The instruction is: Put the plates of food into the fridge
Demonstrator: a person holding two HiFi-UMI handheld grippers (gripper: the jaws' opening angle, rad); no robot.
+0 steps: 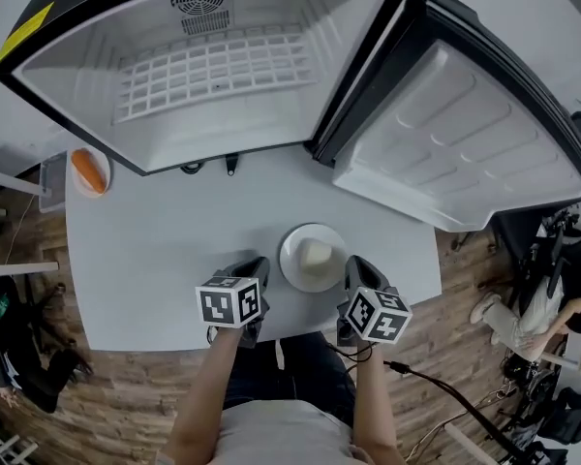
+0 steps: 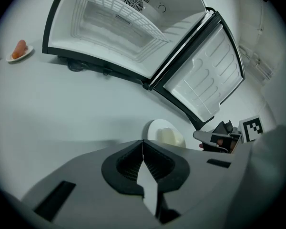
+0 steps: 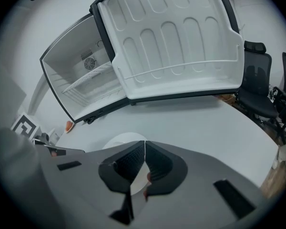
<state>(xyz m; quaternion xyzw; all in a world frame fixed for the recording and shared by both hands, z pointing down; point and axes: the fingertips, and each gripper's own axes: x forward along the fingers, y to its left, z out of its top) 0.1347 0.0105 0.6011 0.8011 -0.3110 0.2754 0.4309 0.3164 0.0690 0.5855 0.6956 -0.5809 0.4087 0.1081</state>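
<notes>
Plate (image 1: 292,262) betw. L gripper (image 1: 259,263), R gripper (image 1: 354,263), both closed, fridge (image 1: 223,76) open

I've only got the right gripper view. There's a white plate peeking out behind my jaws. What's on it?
Observer: A pale cream block of food sits on that plate.
Operator: Is the left gripper open?
Observer: No, its jaws are together with nothing between them.
Operator: And that orange speck beside the fridge?
Observer: It's an orange, carrot-like piece on a second small plate, at the far left corner of the table.
</notes>
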